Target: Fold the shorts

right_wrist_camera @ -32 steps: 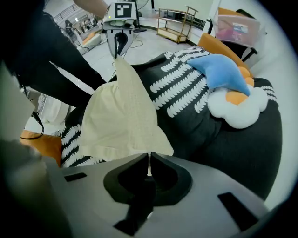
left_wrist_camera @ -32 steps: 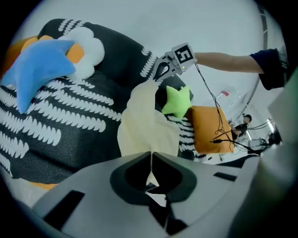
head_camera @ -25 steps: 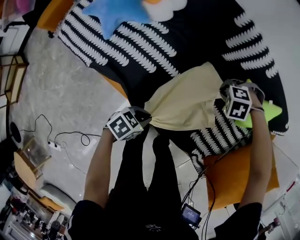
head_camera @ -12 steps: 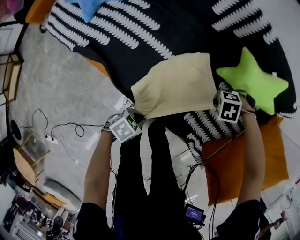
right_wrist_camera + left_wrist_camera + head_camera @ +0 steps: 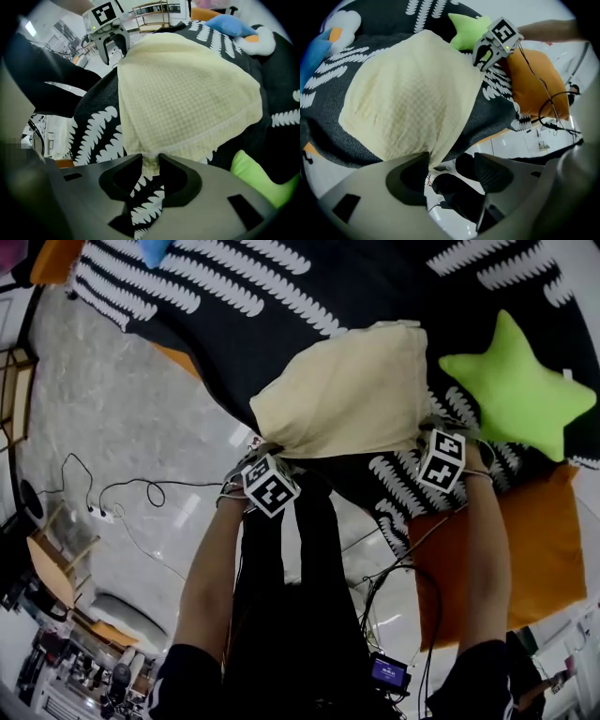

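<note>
The folded shorts [image 5: 347,390] now lie mid-frame, so the left gripper [image 5: 451,161] (wide) and right gripper [image 5: 150,161] (a little) have just been opening to let go, with the cloth edge loose between their jaws.

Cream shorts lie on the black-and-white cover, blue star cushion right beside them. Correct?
Wrong in one respect: the star cushion beside the cream shorts is green, not blue, as the head view shows. The shorts do lie on the black-and-white cover.
</note>
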### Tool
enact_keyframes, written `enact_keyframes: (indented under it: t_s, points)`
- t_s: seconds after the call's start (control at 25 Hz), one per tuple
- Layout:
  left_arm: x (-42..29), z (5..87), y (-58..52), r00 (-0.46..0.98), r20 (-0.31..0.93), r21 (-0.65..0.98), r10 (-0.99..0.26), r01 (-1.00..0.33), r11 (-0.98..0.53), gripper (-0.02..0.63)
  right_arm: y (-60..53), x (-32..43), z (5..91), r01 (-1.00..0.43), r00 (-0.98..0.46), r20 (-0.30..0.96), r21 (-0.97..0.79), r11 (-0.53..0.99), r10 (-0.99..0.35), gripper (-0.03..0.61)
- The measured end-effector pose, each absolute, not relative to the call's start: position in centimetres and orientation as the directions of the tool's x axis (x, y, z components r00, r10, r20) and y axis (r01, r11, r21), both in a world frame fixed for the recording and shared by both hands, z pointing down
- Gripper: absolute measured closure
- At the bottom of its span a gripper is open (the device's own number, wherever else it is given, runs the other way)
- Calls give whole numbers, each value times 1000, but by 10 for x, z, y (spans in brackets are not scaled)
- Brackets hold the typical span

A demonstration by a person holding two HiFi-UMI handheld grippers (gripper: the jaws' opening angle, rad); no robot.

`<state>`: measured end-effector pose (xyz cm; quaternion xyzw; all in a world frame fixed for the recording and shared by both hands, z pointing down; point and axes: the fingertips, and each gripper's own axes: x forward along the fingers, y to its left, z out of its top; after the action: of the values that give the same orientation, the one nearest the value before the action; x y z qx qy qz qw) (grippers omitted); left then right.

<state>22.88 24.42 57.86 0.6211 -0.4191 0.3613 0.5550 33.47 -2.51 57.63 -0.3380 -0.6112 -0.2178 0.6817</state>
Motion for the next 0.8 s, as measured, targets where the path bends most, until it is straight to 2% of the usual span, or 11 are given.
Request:
enact_keyframes:
  t_s: [0.04, 0.12, 0.2, 0.4, 0.52, 0.64, 0.72, 0.8]
  points:
    - [228, 576, 243, 383, 914, 388, -134, -922, 11, 308, -26, 335, 572, 702, 142, 983, -186, 687, 120, 449]
    - [222, 568, 242, 379, 911, 397, -163, -912, 104, 279, -24, 337, 562, 670, 143, 978, -209, 713, 153, 378]
    - [212, 560, 244, 372, 908, 408, -194, -892, 197, 264, -17, 342, 553, 629, 163, 968, -253, 736, 194, 189]
    - [185, 549, 256, 339, 910, 410, -239, -824, 392, 242, -18, 344, 535, 511, 129, 967, -253, 821, 218, 102]
    - [156, 534, 253, 251, 928, 355, -275, -817, 454, 244, -21, 353, 523, 415, 145, 955, -298, 860, 261, 95]
    - [117, 525, 246, 126, 940, 267, -317, -850, 454, 260, -15, 359, 520, 421, 120, 961, -276, 864, 248, 117]
    - [96, 527, 243, 77, 941, 219, -329, -881, 420, 303, -1, 354, 523, 391, 38, 967, -247, 887, 253, 137]
    - [76, 530, 241, 60, 943, 184, -327, -914, 363, 319, 18, 340, 521, 308, -87, 960, -229, 924, 267, 147]
